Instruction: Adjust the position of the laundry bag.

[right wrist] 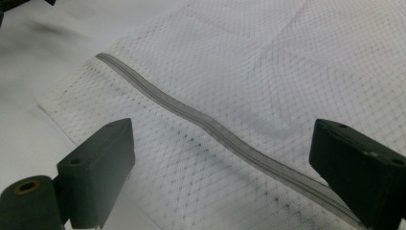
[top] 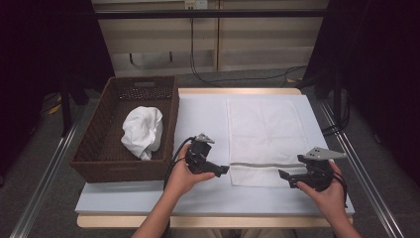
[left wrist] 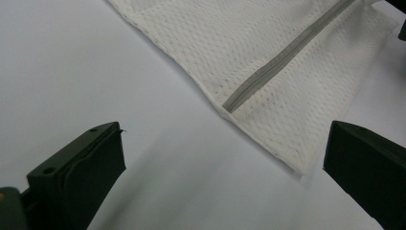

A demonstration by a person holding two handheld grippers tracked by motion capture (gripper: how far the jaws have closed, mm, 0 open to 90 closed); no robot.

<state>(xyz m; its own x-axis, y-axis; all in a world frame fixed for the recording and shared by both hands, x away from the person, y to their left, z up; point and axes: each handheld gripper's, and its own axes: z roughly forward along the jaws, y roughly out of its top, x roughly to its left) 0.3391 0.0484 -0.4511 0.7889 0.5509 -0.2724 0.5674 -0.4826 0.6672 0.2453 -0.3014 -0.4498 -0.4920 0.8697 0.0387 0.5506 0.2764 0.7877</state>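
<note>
High view, left to right: brown wicker basket (top: 99, 148) sits at left of frame on the white table (top: 198, 114), with a crumpled white cloth (top: 142, 131) inside it, toward its right wall. Left gripper (top: 224, 169) is at lower centre, held in the person's left hand (top: 184, 176), jaws apart, tips just beside the left end of the grey zipper (top: 265, 164). White mesh laundry bag (top: 265, 134) lies flat right of centre, zipper running across near its lower edge. Right gripper (top: 286, 178) is at lower right, held in the right hand (top: 327, 194), jaws apart, over the bag's lower right corner. Left gripper view: bag corner (left wrist: 287, 143) and zipper end (left wrist: 230, 104) lie between the open jaws, farther up the frame, nothing clamped. Right gripper view: open jaws straddle the mesh (right wrist: 230, 182), with the zipper (right wrist: 215, 129) running diagonally from upper left to lower right between them; can't tell whether they touch the fabric.
</note>
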